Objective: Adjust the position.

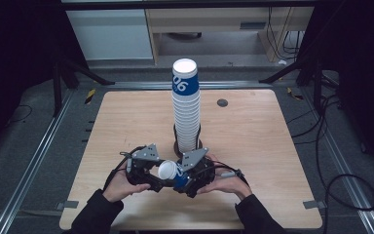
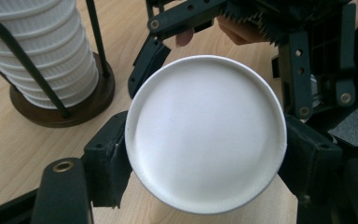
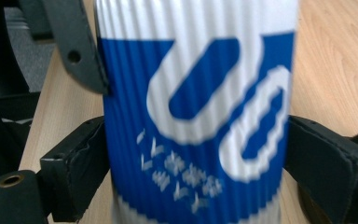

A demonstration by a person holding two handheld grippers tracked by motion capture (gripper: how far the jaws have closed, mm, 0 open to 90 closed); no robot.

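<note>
Blue-and-white ribbed paper, that's what sits between my right gripper's (image 3: 196, 154) jaws: the cup's (image 3: 196, 112) wall fills the gap, and I can't tell whether those pads press or merely flank it. My left gripper (image 2: 205, 158) has its jaws closed on the same cup near the white rim, mouth facing its camera. From above, I see the cup lying on its side, lifted off the table (image 1: 253, 146), both grippers meeting at it near the front edge. Just behind stands the tall cup stack (image 1: 186, 107) in its wire holder.
</note>
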